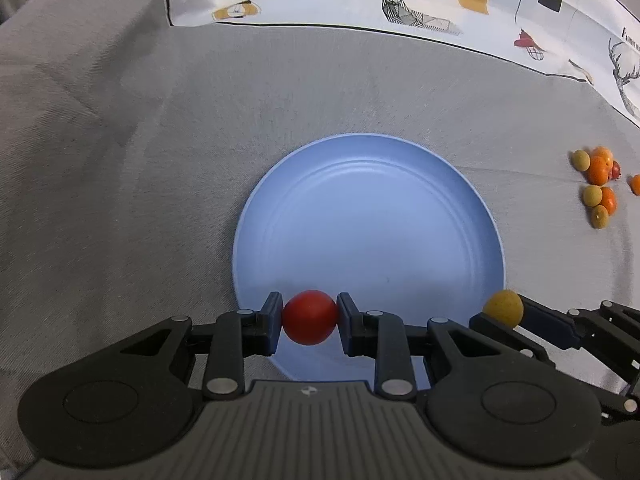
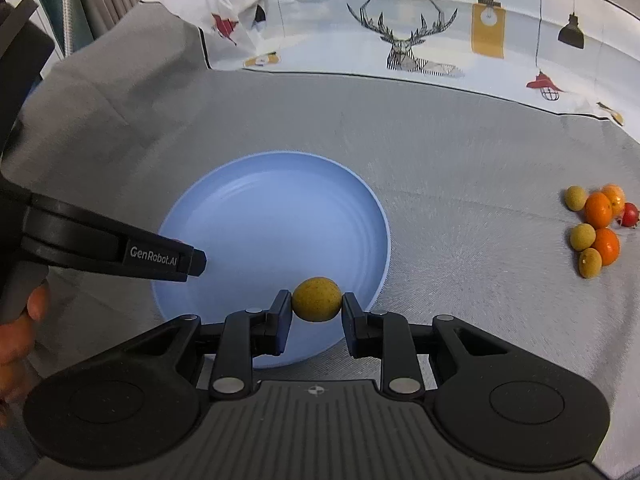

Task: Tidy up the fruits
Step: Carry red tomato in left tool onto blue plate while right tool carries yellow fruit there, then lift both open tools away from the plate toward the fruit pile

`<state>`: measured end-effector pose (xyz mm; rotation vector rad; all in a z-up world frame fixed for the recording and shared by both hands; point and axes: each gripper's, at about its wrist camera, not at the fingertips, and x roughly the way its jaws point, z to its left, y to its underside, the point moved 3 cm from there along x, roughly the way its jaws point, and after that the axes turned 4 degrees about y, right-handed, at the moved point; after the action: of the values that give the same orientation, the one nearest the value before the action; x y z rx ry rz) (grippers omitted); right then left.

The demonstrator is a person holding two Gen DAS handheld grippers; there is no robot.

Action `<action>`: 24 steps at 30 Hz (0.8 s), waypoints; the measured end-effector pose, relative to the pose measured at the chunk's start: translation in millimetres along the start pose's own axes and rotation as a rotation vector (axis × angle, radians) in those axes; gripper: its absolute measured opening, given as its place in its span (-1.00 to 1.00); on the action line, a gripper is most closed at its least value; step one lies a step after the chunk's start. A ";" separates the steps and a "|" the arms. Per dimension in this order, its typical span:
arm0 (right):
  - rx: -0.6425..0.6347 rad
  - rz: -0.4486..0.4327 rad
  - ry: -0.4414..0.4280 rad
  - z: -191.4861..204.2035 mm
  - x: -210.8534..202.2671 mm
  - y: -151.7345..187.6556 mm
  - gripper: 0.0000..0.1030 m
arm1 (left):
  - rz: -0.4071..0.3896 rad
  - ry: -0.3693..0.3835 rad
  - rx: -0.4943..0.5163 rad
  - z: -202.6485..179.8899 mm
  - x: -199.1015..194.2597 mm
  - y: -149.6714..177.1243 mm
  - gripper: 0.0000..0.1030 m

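My left gripper [image 1: 309, 317] is shut on a small red fruit [image 1: 309, 316] and holds it over the near rim of an empty blue plate [image 1: 368, 216]. My right gripper [image 2: 316, 300] is shut on a round yellow-brown fruit [image 2: 317, 298], over the near right rim of the same plate [image 2: 276, 224]. In the left wrist view the yellow fruit [image 1: 503, 307] and the right gripper's fingers [image 1: 548, 322] show at the plate's right edge. In the right wrist view the left gripper's finger [image 2: 160, 258] reaches in from the left over the plate.
A cluster of small orange, yellow-brown and red fruits [image 2: 598, 226] lies on the grey cloth to the right of the plate; it also shows in the left wrist view [image 1: 598, 184]. A printed white backdrop [image 2: 400, 32] stands behind the cloth.
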<state>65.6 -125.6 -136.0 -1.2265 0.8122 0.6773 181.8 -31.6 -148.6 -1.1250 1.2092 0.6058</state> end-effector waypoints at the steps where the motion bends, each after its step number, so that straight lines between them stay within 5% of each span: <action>1: -0.004 0.002 0.000 -0.3 2.6 -0.4 -0.44 | 0.000 0.008 0.002 -0.3 0.3 -1.3 -0.19; 3: -0.016 0.000 -0.008 0.0 5.0 -2.9 -0.42 | -0.017 0.012 0.003 -0.9 -2.9 -4.0 0.69; 5: -0.034 -0.013 -0.008 0.6 3.4 -5.7 -0.05 | -0.049 -0.004 0.003 -0.6 -11.0 -5.7 0.99; 8: -0.063 -0.042 0.019 2.1 -5.9 -6.3 0.32 | -0.054 -0.013 0.008 -1.5 -22.9 -4.3 0.99; 14: -0.049 -0.035 0.015 5.5 -41.1 13.0 0.67 | -0.033 -0.049 -0.013 -3.8 -50.5 14.9 0.99; 24: -0.013 -0.151 0.035 20.4 -126.4 51.6 0.86 | -0.104 -0.085 -0.014 -7.3 -121.5 87.0 0.99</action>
<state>-42.9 -97.0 -55.6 -1.3007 0.7360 0.5406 67.7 16.6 -64.7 -1.1552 1.0683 0.5785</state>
